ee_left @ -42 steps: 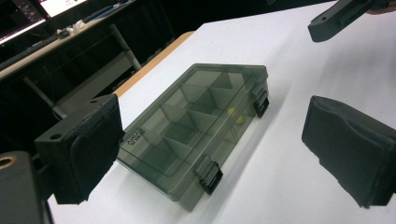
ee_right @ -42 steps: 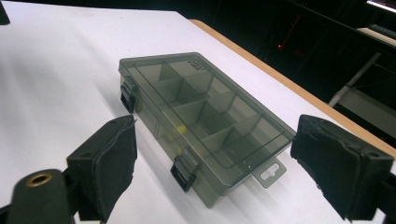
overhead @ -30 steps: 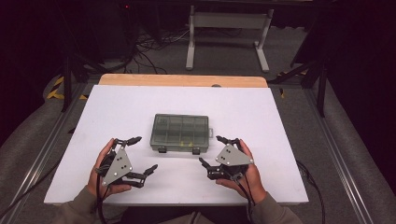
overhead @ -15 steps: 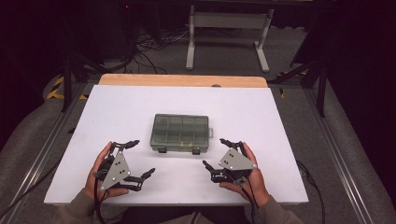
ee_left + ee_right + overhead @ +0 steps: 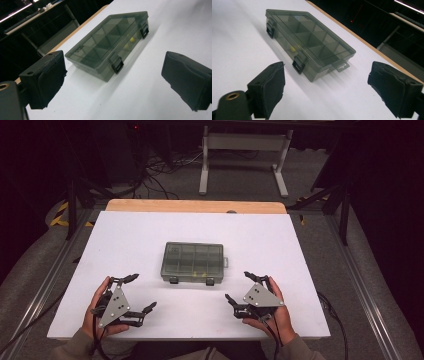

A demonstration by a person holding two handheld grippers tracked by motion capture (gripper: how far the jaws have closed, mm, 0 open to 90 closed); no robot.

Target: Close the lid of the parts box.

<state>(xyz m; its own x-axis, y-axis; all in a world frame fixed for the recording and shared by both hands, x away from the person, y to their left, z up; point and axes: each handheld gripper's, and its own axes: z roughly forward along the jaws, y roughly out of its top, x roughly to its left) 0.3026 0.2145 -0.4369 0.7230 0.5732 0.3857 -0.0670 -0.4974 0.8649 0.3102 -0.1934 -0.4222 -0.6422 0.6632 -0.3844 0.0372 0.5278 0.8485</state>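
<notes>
You hold both tools at the near edge of the white table (image 5: pixel 125 235), each one empty and spread wide, with the smoky plastic compartment box (image 5: pixel 192 262) lying shut ahead of them and between them. Your left gripper (image 5: pixel 135 292) has the box ahead and to its right, well apart; your right gripper (image 5: pixel 239 286) has it ahead and to its left, also apart and touching nothing. Seen along the left gripper's jaws, the box (image 5: pixel 110 41) sits beyond the gap with its two black latches (image 5: pixel 117 66) facing the tool and both apparently snapped down. Along the right gripper's jaws the same box (image 5: pixel 309 40) shows a small hang tab (image 5: pixel 340 66) at the end nearest that tool, and a yellow item (image 5: pixel 292 49) inside one compartment near the latched side.

By the look of it, this is the approach step, before any contact. The next move likely calls for bringing one tool forward to steady the box while the other works a latch (image 5: pixel 298 63), a small target needing a fine, square fingertip approach.
</notes>
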